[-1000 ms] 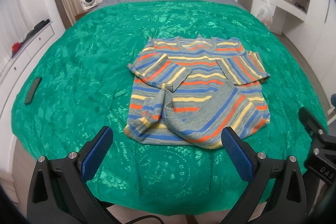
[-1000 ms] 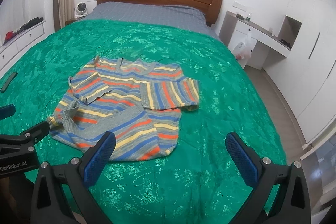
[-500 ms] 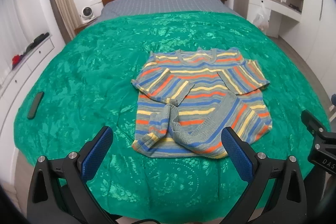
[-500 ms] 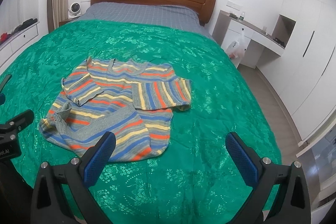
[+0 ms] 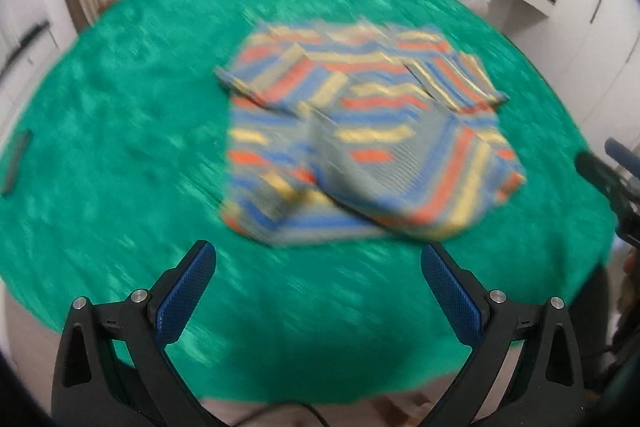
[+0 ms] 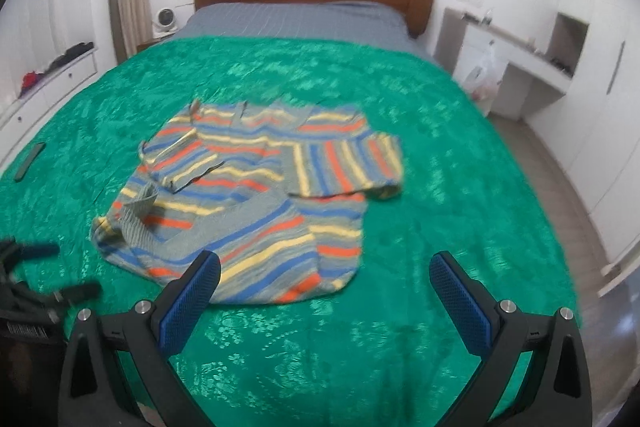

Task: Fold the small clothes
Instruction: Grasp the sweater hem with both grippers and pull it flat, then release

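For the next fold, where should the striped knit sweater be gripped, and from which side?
Grip the striped knit sweater at its near hem corners, coming in low from the foot of the green bedspread. Both sleeves are already folded across the body, and the hem lies flat and nearest both open tools, so it is probably easiest to pinch.

One striped sweater (image 6: 256, 203) is lying on one green bedspread (image 6: 440, 187); two grippers, left gripper (image 5: 318, 259) and right gripper (image 6: 324, 269), are showing; one dark flat object (image 6: 30, 161) is lying apart.
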A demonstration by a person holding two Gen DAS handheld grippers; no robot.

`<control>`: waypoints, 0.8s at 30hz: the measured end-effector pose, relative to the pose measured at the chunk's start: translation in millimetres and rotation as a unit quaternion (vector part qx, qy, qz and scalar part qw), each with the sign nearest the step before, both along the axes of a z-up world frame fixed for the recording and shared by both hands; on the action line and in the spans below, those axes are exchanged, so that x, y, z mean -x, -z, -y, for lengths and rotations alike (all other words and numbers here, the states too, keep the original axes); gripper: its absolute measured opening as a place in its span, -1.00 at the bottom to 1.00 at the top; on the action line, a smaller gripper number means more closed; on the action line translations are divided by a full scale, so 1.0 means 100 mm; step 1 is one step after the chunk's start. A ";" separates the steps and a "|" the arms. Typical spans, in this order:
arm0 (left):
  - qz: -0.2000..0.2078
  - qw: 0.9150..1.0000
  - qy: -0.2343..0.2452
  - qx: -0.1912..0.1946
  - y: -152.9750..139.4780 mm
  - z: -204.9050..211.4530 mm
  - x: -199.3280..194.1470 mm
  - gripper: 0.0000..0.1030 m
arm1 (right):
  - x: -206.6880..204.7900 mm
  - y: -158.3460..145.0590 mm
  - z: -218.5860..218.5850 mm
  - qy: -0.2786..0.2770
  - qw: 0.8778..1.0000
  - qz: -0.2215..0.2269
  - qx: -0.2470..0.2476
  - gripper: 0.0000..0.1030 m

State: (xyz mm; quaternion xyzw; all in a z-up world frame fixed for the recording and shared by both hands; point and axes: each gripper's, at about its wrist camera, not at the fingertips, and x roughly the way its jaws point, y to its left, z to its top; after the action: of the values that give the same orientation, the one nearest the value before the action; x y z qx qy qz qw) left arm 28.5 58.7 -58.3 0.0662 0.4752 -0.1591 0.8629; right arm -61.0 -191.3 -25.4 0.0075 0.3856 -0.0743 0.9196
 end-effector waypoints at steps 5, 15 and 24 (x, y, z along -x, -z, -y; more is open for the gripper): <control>-0.002 1.000 0.022 0.016 0.11 -0.21 -0.56 0.99 | -0.58 0.31 0.18 -0.085 0.994 -0.031 -0.056 1.00; -0.063 0.990 0.126 0.009 0.72 0.27 -0.86 -0.62 | -1.55 1.16 0.27 -0.112 0.963 -0.179 -0.168 -0.53; 0.006 0.978 0.201 0.060 0.17 -0.46 0.03 -0.81 | -0.13 0.37 0.31 -0.223 0.965 -0.098 -0.097 -0.84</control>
State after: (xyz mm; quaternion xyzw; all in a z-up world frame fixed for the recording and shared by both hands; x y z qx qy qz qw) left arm 25.3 105.0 -75.3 0.1093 0.4365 -0.3573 0.8185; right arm -48.1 -222.8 -62.1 0.0035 0.4712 0.1698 0.8655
